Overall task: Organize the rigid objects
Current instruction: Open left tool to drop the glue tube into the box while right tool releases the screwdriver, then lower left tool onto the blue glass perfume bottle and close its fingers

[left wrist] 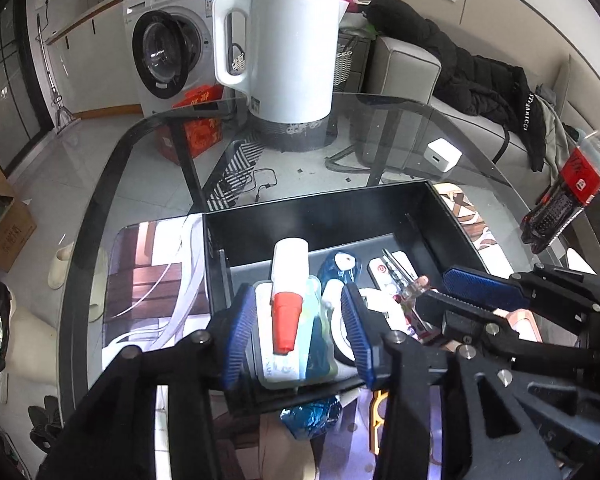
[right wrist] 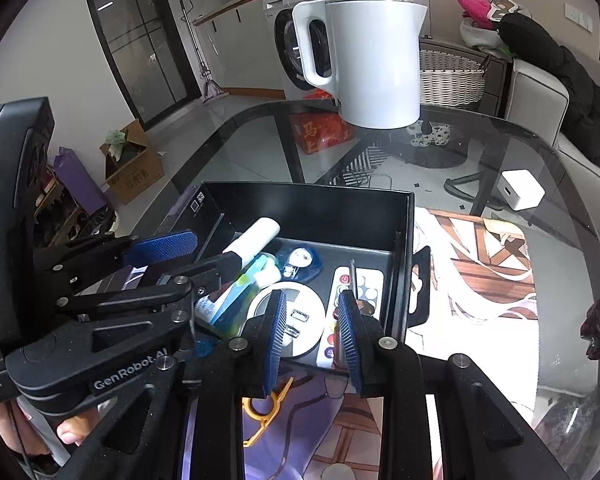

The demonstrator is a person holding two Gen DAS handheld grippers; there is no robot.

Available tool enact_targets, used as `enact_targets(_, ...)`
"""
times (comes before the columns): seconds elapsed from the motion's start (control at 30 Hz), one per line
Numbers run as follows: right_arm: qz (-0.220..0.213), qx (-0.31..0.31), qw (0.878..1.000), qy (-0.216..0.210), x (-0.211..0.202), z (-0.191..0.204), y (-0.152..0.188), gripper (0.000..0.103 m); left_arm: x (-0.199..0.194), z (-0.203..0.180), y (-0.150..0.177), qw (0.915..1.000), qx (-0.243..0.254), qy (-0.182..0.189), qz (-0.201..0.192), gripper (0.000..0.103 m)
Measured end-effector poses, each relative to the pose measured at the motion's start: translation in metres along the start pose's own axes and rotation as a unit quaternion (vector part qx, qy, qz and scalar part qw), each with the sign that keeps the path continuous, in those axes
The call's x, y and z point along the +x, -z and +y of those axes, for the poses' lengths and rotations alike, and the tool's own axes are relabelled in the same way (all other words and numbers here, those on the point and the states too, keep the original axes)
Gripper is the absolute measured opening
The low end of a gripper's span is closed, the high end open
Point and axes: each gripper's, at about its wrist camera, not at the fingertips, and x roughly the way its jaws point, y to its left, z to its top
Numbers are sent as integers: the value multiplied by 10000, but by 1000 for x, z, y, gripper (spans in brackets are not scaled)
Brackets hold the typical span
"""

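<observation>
On the round glass table (left wrist: 440,128), a black rectangular box (left wrist: 320,208) holds a white tube with a red cap (left wrist: 287,300) lying on a blue-green packet, beside a round white disc (right wrist: 290,318) and a white remote control with coloured buttons (right wrist: 350,308). Over the tube, the left gripper (left wrist: 300,332) stands spread, its blue pads clear of the tube on either side. Above the box's near edge, the right gripper (right wrist: 312,336) hovers with jaws partly apart, nothing pinched between them.
</observation>
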Motion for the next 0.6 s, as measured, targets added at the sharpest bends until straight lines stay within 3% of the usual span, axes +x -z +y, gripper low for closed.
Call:
enact_targets(0.4, -82, -15, 9996, -265, -37, 5, 19, 27, -36, 5, 20, 9998, 179, 97, -32, 46)
enact_targets(0.6, 33, -12, 9991, -412, -44, 13, 33, 34, -49, 4, 37, 9990, 418, 148, 60, 47)
